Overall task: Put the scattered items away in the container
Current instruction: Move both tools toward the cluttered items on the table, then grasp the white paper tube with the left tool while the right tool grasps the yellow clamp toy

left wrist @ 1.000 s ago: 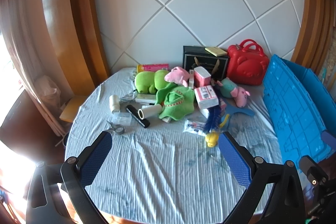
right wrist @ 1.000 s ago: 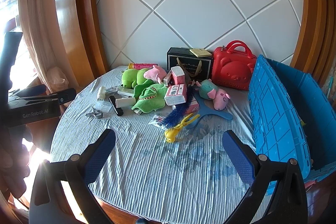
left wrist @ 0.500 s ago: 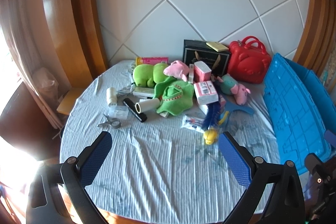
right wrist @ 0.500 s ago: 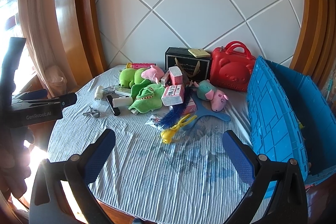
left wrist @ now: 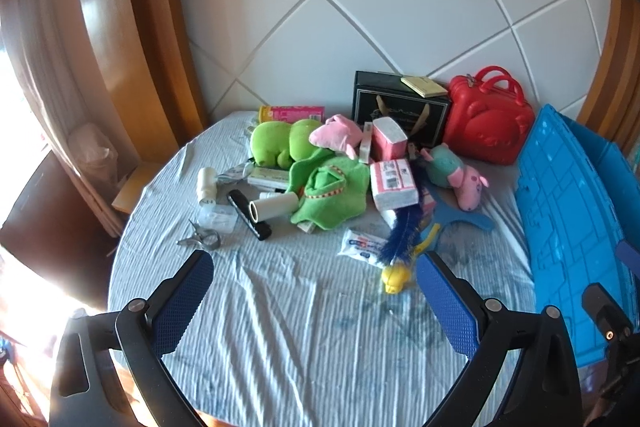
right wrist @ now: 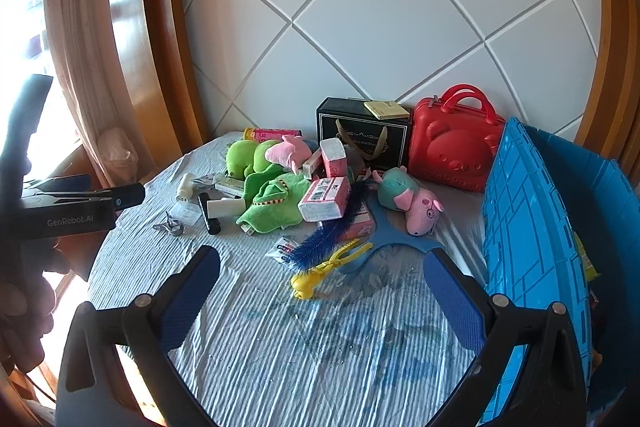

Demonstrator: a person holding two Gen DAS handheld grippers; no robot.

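Hovering above the near edge of the table (left wrist: 304,331), both grippers point toward the pile of items. The left gripper (left wrist: 314,297) has its jaws spread wide with nothing between them. The right gripper (right wrist: 322,293) is likewise spread wide and holds nothing. In the right wrist view, the left gripper body appears at the far left, held level by a hand (right wrist: 24,311) that is dark and blurred against window glare.

The landmark is the red case (right wrist: 454,151), standing against the wall at the back of the table. The crate (right wrist: 532,247), a blue container, stands just right of the case; its right side is cut off by the frame, and its contents are mostly hidden behind its near wall. Left of the case stands a black box (right wrist: 362,133) with a yellow pad (right wrist: 386,109) on top. In front of the case lies a pig plush (right wrist: 412,201). Left and forward of the case lie a green plush (right wrist: 274,205), a pink tissue pack (right wrist: 326,199), a blue feather (right wrist: 328,233) and a yellow clip (right wrist: 320,273). The scattered items all lie on the table, outside the crate.

The left gripper body reads "GenRobot.AI". The gold lettering on the black box is too small to read. The tissue pack carries a barcode label; its text is illegible.
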